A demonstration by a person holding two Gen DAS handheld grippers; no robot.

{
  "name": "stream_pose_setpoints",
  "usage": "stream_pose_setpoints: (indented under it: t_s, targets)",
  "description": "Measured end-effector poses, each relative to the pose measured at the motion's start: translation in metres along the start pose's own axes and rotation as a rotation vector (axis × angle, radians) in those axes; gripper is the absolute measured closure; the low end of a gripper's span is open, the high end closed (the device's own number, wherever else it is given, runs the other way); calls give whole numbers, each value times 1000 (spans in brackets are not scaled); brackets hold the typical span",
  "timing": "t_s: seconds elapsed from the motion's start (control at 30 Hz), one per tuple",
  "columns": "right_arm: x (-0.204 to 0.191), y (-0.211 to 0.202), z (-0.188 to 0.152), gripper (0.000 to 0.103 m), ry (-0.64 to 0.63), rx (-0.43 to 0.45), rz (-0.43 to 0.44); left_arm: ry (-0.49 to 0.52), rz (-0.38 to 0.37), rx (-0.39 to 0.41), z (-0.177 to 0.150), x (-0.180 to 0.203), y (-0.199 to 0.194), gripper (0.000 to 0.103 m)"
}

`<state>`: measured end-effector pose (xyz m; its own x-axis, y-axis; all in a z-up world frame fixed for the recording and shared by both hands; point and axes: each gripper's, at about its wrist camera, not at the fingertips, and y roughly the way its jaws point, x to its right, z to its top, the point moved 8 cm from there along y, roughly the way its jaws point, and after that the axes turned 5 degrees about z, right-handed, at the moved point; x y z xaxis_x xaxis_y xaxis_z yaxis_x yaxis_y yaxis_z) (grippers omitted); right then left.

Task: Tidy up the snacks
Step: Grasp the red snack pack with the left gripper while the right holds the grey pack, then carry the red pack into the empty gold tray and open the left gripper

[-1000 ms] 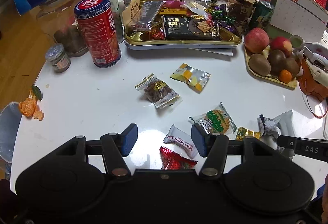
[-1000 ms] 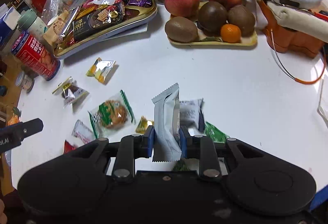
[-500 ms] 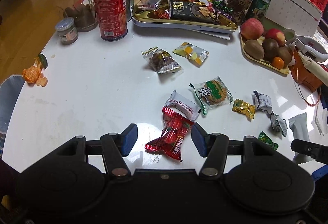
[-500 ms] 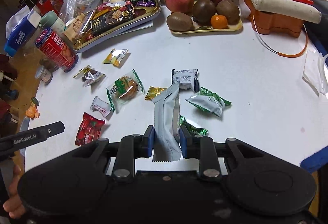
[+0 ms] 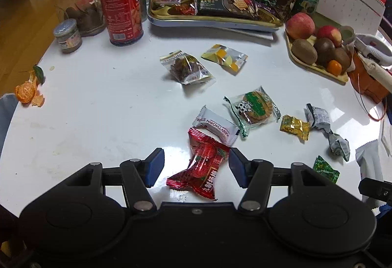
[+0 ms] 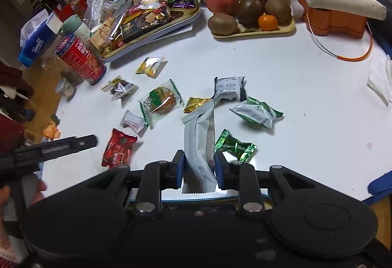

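Note:
Several wrapped snacks lie loose on the white table. My left gripper is open, its jaws either side of a red candy pack lying on the table; the pack also shows in the right wrist view. My right gripper is shut on a grey snack bar, held upright above the table. Beyond the red pack lie a white hawthorn bar, a green cookie pack and a gold candy. A gold tray full of snacks stands at the back.
A red tin, a small jar and orange peel stand at the left. A fruit tray and an orange case stand at the right. Green candies lie near my right gripper.
Both grippers have pulled back and risen. The red candy pack has come into view between my open left jaws. The right gripper still holds the grey bar.

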<state>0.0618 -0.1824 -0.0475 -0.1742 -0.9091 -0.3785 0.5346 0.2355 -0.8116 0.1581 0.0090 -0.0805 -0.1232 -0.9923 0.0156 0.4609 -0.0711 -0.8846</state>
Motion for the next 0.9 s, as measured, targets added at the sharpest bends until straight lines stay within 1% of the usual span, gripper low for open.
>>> stream_pose_setpoints:
  t_s: [0.13, 0.23, 0.33, 0.47, 0.57, 0.63, 0.7, 0.73, 0.77, 0.9]
  targets:
    - [-5, -1, -3, 76, -24, 0, 20, 61, 15, -40, -10, 15, 20, 41]
    - [-1, 1, -6, 75, -2, -17, 16, 80, 54, -54, -14, 14, 29, 41]
    - [-4, 2, -10, 76, 1, -44, 52, 75, 67, -73, -17, 10, 38, 41]
    - [-7, 2, -9, 75, -20, -38, 35, 32, 71, -119, -19, 5, 54, 41]
    - [-10, 2, -11, 76, -16, -53, 60, 10, 66, -156, -23, 6, 64, 41]
    - [-10, 3, -12, 76, -22, -61, 62, 20, 81, -148, -24, 9, 65, 40]
    - [-10, 4, -13, 76, -24, -63, 52, 19, 76, -143, -25, 12, 63, 43]
    - [-10, 5, -13, 75, -23, -65, 48, 10, 74, -133, -25, 13, 61, 56]
    - [-9, 6, -13, 76, -21, -65, 45, -3, 64, -131, -24, 13, 59, 61]
    - [-7, 8, -12, 76, -15, -63, 27, -116, -22, -158, -26, 10, 49, 62]
